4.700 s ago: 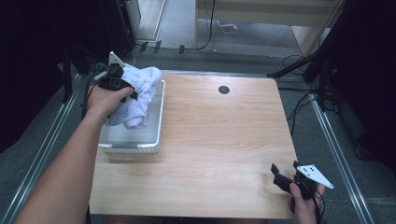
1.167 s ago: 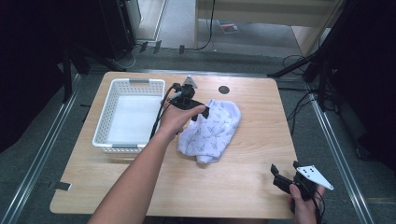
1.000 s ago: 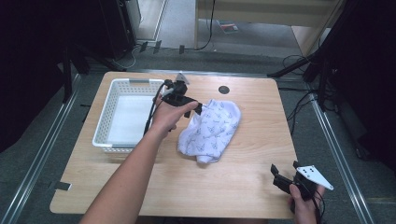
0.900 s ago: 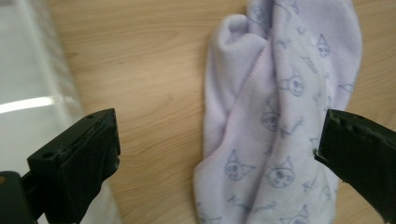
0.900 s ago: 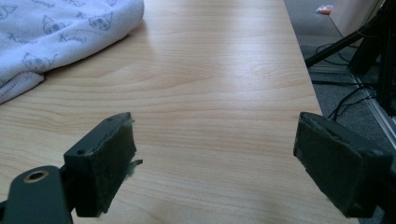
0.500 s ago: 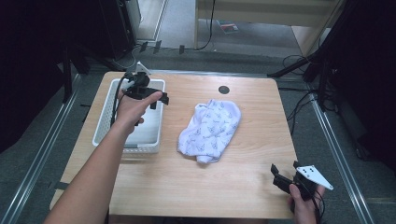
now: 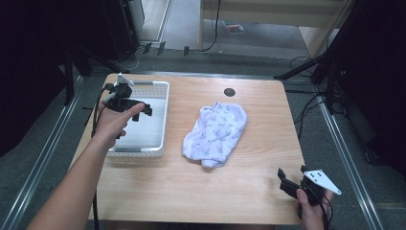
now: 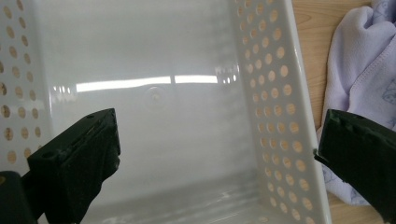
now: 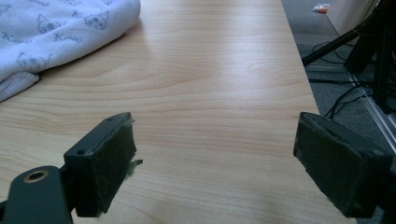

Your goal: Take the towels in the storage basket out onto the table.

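Left gripper (image 7: 139,109): held over the white basket, jaws spread wide and empty; in the left gripper view (image 8: 215,154) one pad over the basket floor, the other past the perforated right wall
Right gripper (image 7: 286,183): low at the near right corner of the table, jaws released and holding nothing; wide apart over bare wood in the right gripper view (image 9: 215,158)
Cloth (image 7: 218,132): white with a small printed pattern, crumpled in a heap near the middle of the table, just to the right of the basket, apart from both grippers
Basket (image 7: 160,117): white, perforated sides, at the left of the table, nothing inside (image 8: 280,70)
Table (image 7: 258,158): light wood, small dark round hole (image 7: 229,91) near the far edge
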`<state>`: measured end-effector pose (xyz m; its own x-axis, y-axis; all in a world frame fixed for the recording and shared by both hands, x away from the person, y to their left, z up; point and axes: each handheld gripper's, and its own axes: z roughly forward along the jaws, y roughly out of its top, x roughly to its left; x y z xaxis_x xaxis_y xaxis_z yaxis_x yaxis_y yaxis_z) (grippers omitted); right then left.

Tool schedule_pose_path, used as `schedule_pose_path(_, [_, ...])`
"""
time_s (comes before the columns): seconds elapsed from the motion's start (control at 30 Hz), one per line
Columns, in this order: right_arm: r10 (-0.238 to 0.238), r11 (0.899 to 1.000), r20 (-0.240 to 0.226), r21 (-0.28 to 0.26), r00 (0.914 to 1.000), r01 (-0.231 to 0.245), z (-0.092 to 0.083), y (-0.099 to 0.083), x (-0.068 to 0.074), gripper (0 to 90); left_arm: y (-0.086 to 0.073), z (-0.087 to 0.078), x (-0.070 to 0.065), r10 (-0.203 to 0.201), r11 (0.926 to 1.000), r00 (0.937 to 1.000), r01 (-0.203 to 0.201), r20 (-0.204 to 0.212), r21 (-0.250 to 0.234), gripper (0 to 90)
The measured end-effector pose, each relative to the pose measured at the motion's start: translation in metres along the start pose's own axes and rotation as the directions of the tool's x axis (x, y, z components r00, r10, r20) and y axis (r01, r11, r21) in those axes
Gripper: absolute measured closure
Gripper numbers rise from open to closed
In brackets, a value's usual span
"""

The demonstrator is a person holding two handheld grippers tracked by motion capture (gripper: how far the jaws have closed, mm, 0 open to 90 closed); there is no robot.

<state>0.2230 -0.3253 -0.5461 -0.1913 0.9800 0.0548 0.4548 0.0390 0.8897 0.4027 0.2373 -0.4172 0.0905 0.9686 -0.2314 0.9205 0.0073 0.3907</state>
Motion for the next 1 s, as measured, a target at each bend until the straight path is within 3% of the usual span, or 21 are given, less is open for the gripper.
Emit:
schedule_pose_path(0.3, [0.011, 1.0, 0.006, 0.003, 0.9999, -0.011, 0.0, 0.0, 0.0, 13.2, -0.033, -0.008, 0.012, 0.009, 0.9961, 0.9997, -0.008, 0.021, -0.088, 0.0])
schedule_pose_path(0.33, [0.008, 1.0, 0.007, 0.003, 0.9999, -0.008, 0.0, 0.0, 0.0, 13.2, -0.043, -0.011, 0.014, -0.007, 0.9903, 0.9994, 0.011, 0.034, -0.138, 0.0])
schedule_pose_path(0.43, [0.004, 1.0, 0.015, -0.003, 0.9999, -0.004, 0.0, 0.0, 0.0, 13.2, -0.061, -0.016, 0.018, -0.022, 0.9794, 0.9986, 0.032, 0.048, -0.199, 0.0])
schedule_pose_path(0.57, [0.003, 1.0, 0.017, -0.003, 0.9998, -0.003, 0.0, 0.0, 0.001, 13.2, -0.078, -0.017, 0.022, -0.012, 0.9718, 0.9988, 0.023, 0.048, -0.235, 0.0])
schedule_pose_path(0.6, [0.003, 1.0, 0.018, -0.002, 0.9998, -0.003, 0.0, 0.0, 0.001, 13.2, -0.09, -0.017, 0.023, -0.004, 0.9648, 0.9992, 0.014, 0.039, -0.262, 0.0])
schedule_pose_path(0.63, [0.003, 1.0, 0.018, -0.002, 0.9998, -0.003, 0.0, 0.0, 0.001, 13.2, -0.09, -0.017, 0.023, -0.004, 0.9648, 0.9992, 0.014, 0.039, -0.262, 0.0])
schedule_pose_path(0.7, [0.003, 1.0, 0.019, -0.003, 0.9998, -0.003, 0.0, 0.0, 0.001, 13.2, -0.102, -0.017, 0.023, -0.004, 0.9521, 0.9997, 0.011, 0.026, -0.306, 0.0])
schedule_pose_path(0.73, [0.003, 1.0, 0.021, -0.003, 0.9998, -0.003, 0.0, 0.0, 0.001, 13.2, -0.112, -0.017, 0.023, 0.006, 0.9419, 0.9998, 0.001, 0.02, -0.336, 0.0])
schedule_pose_path(0.77, [0.003, 1.0, 0.021, -0.003, 0.9998, -0.003, 0.0, 0.0, 0.001, 13.2, -0.112, -0.017, 0.023, 0.006, 0.9419, 0.9998, 0.001, 0.02, -0.336, 0.0])
schedule_pose_path(0.8, [0.003, 1.0, 0.021, -0.003, 0.9998, -0.003, 0.0, 0.0, 0.001, 13.2, -0.119, -0.017, 0.023, 0.017, 0.9345, 0.9996, -0.008, 0.023, -0.356, 0.0])
schedule_pose_path(0.83, [0.003, 1.0, 0.021, -0.002, 0.9998, -0.003, 0.0, 0.0, 0.001, 13.2, -0.13, -0.017, 0.022, 0.033, 0.9207, 0.9993, -0.024, 0.018, -0.39, 0.0])
schedule_pose_path(0.9, [0.004, 1.0, 0.022, -0.002, 0.9997, -0.004, 0.0, 0.0, 0.001, 13.2, -0.14, -0.018, 0.023, 0.043, 0.9057, 0.9989, -0.03, 0.02, -0.423, 0.0])
schedule_pose_path(0.93, [0.004, 1.0, 0.022, -0.002, 0.9997, -0.004, 0.0, 0.0, 0.001, 13.2, -0.14, -0.018, 0.023, 0.043, 0.9057, 0.9989, -0.03, 0.02, -0.423, 0.0])
schedule_pose_path(0.97, [0.005, 1.0, 0.021, -0.002, 0.9998, -0.005, 0.0, 0.0, 0.001, 13.2, -0.146, -0.018, 0.023, 0.039, 0.897, 0.999, -0.026, 0.021, -0.441, 0.0])
schedule_pose_path(1.0, [0.005, 1.0, 0.022, -0.003, 0.9997, -0.005, 0.0, 0.0, 0.001, 13.2, -0.156, -0.017, 0.027, 0.031, 0.8763, 0.9994, -0.021, 0.014, -0.481, 0.0])
